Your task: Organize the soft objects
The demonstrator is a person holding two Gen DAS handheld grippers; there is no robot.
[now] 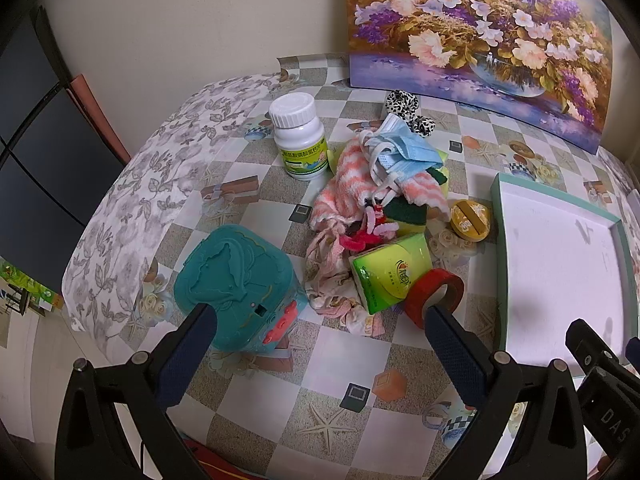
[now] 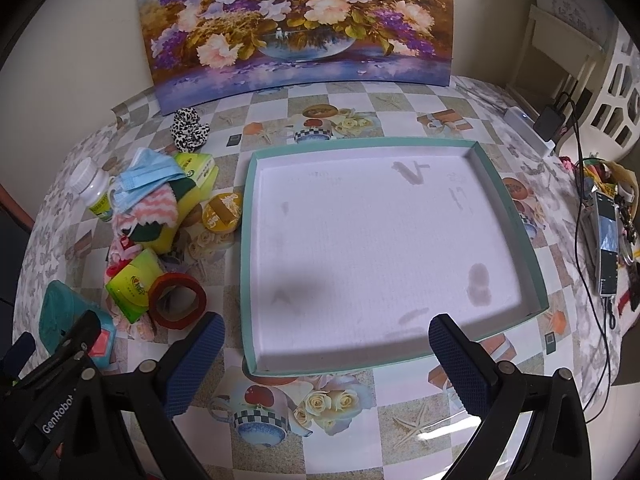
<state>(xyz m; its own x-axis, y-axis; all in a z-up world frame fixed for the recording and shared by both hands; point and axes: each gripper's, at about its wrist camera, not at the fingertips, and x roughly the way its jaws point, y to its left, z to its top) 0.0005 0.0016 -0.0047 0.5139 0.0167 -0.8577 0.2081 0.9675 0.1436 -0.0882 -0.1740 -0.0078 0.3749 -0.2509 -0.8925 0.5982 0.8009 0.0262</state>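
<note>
left gripper [image 1: 320, 328] hanging jaws wide, empty, over soft pile | face mask [image 1: 404, 148] lying on striped towel [image 1: 348, 184], left of tray [image 2: 248, 240] | right gripper [image 2: 326, 340] gaping over empty tray | tip: pinch mask top-down, dodge tape roll [image 1: 436, 292], pill bottle [image 1: 298, 136]

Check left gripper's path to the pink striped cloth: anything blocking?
Yes. The green tissue pack and red tape roll sit between the open left gripper and the pink striped cloth, and a blue face mask lies on top of it.
</note>
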